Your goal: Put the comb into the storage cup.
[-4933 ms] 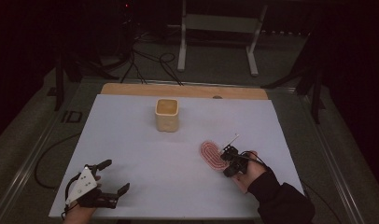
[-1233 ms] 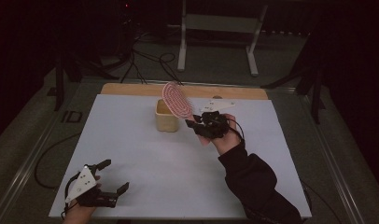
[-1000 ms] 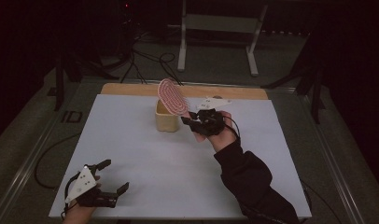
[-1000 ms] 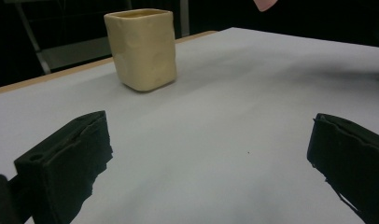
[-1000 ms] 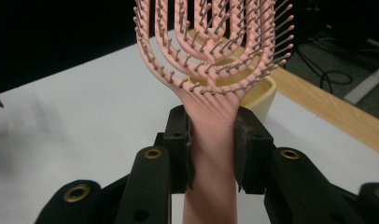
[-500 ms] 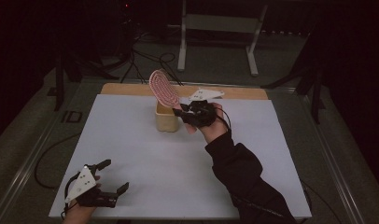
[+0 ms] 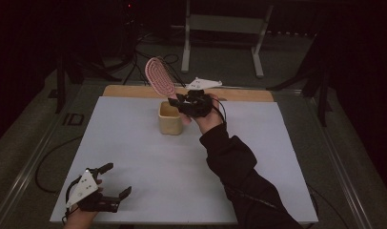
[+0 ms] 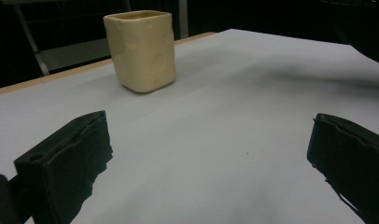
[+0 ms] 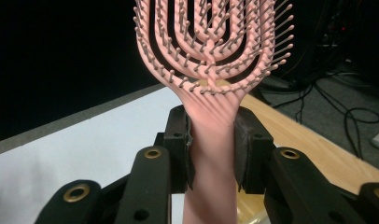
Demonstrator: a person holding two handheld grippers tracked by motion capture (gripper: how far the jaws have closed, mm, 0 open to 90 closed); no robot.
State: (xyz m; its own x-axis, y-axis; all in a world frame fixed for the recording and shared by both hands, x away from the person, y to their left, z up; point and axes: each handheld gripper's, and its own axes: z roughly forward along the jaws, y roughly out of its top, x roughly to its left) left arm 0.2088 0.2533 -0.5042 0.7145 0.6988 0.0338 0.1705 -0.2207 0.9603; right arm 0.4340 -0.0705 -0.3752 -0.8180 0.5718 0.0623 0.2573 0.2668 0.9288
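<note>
A pink vented hairbrush (image 7: pixel 159 76) is held head-up above a cream square cup (image 7: pixel 170 118) near the table's far middle. My right gripper (image 7: pixel 182 101) is shut on the brush's handle, just over the cup's right rim. In the right gripper view the two jaws clamp the pink hairbrush (image 9: pixel 211 60) at its neck, bristles facing the camera. My left gripper (image 7: pixel 114 180) rests open at the table's near left corner, nothing between its jaws. Its own view looks across bare white table to the cream cup (image 8: pixel 140 49) standing upright.
The white table sheet (image 7: pixel 134 157) has a wooden strip (image 7: pixel 249 94) along its far edge. Cables (image 7: pixel 134 71) and a metal stand (image 7: pixel 225 24) lie on the dark floor beyond. A dark-sleeved forearm (image 7: pixel 239 176) reaches in from the near right.
The right gripper picked the brush up from the table's right side, carried it to the cup, and in the last second swung it left and upright over the cup. The left gripper stayed still.
</note>
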